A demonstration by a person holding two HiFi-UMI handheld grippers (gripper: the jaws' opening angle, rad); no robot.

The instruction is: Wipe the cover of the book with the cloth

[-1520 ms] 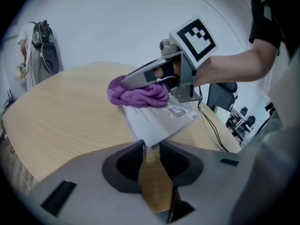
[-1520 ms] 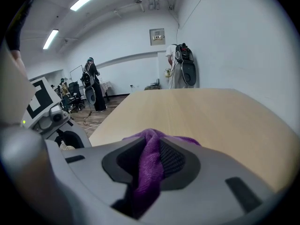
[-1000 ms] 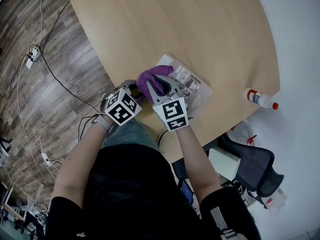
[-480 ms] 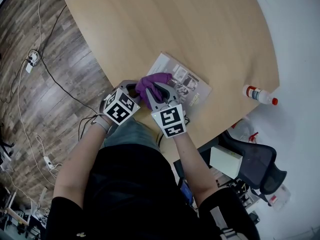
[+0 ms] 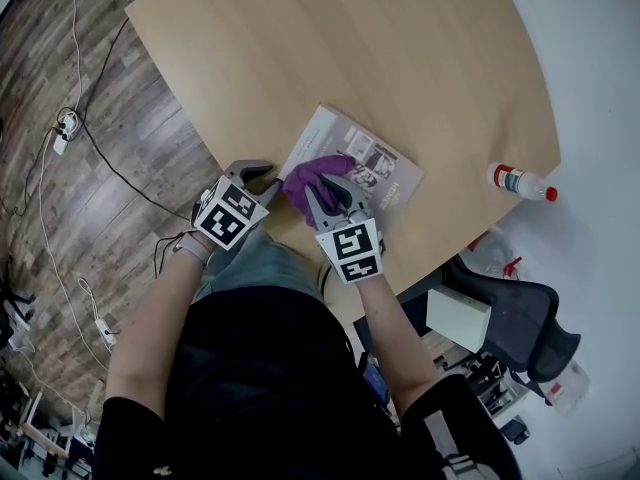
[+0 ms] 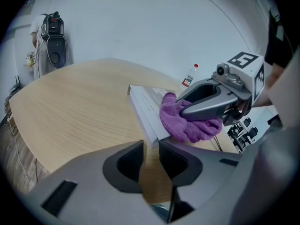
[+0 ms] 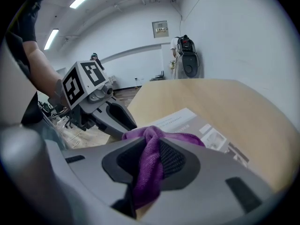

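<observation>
Head view showed the left gripper (image 5: 263, 179) with its jaws slightly apart, tips at the 8 o'clock corner of the grey rectangular book (image 5: 385, 163) on the light wooden table (image 5: 350, 48). At its 3 o'clock, the right gripper (image 5: 333, 188) was clamped on the bunched purple cloth (image 5: 305, 176), which rested on the book's cover.

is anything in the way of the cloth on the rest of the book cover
Nothing visible. The right gripper pinches the purple cloth down on the book, and the cover beyond it lies bare. The left gripper sits at the book's near corner, beside the cloth, not in its path.
</observation>
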